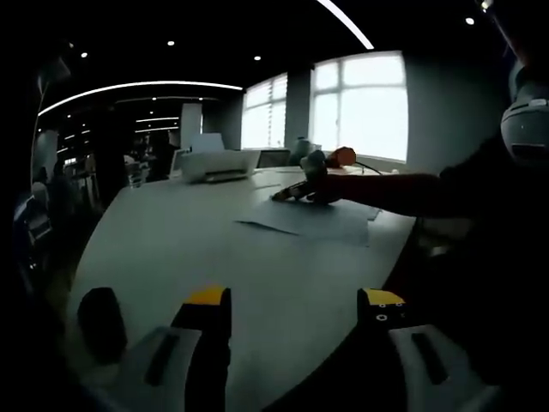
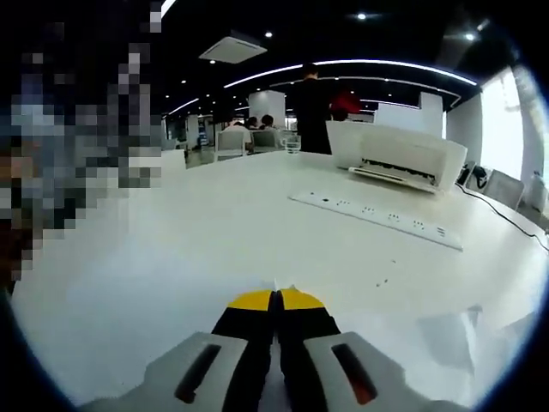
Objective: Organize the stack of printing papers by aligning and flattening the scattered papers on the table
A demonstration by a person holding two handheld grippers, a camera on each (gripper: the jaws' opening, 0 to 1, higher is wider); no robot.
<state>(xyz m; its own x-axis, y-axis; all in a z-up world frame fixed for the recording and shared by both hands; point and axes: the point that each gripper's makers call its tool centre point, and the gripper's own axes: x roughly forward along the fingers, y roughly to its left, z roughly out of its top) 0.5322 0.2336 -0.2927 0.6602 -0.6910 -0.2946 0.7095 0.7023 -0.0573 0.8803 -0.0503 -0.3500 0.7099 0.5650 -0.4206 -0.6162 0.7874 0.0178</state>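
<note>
Here, in the left gripper view, the left gripper (image 1: 296, 309) hovers with its jaws wide apart and nothing between them, over the near edge of the table (image 1: 171, 249). Farther along, the papers (image 1: 309, 219) lie loosely spread on the tabletop, and the right gripper (image 1: 304, 184) rests on their far edge at the end of a dark sleeve (image 1: 403, 193). Beyond them stands a printer (image 1: 219, 163) before the bright windows (image 1: 369, 107).

In the right gripper view, the right gripper (image 2: 276, 300) has its jaws pressed together; whether a sheet is pinched between them cannot be told. Papers (image 2: 455, 335) lie just right of it. Farther off, a power strip (image 2: 377, 219) lies before the printer (image 2: 399, 154).
</note>
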